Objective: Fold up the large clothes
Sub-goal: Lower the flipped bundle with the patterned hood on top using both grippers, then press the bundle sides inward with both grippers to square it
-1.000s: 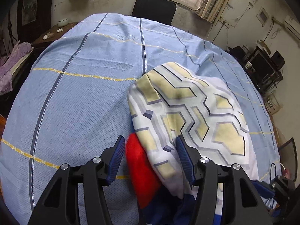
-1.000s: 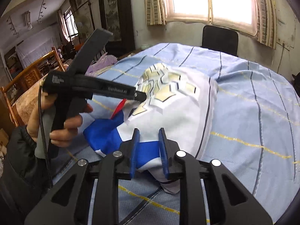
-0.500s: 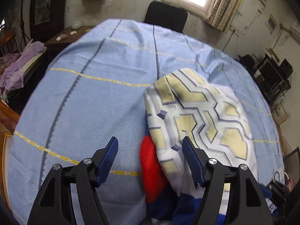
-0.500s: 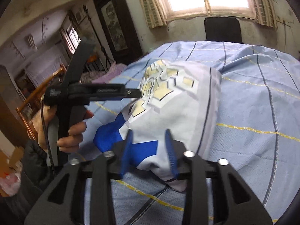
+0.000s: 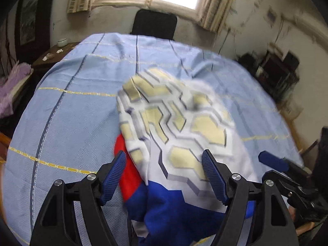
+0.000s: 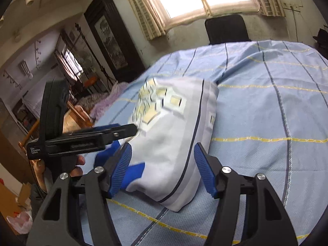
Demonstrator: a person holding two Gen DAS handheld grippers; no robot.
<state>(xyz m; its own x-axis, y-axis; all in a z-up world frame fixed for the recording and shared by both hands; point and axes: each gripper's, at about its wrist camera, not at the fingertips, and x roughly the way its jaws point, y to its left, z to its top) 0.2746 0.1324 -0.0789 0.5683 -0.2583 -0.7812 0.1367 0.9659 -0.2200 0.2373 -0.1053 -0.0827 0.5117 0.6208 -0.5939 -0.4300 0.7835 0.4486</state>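
Note:
A folded garment [image 5: 176, 127] lies on the blue striped bed sheet [image 5: 78, 110]; it is white with yellow and grey hexagons, plus red and blue patches at the near end. My left gripper [image 5: 164, 173] stands open above its near end, fingers wide apart, gripping nothing. In the right wrist view the same garment [image 6: 174, 135] shows its white side with a dark stripe. My right gripper [image 6: 163, 168] is open just above its near edge, holding nothing. A hand holds the left gripper tool [image 6: 82, 137] to the left.
A black chair [image 5: 153, 24] stands at the far end under a bright window. A dark side table [image 5: 53, 55] with small objects and purple cloth [image 5: 12, 82] lie left. Dark equipment [image 5: 274, 71] sits at right. Wooden furniture [image 6: 75, 114] is beyond the bed's left side.
My right gripper has opened from shut on the blue part of the garment, letting it go. Both grippers have drawn back and risen; the left one opened wider.

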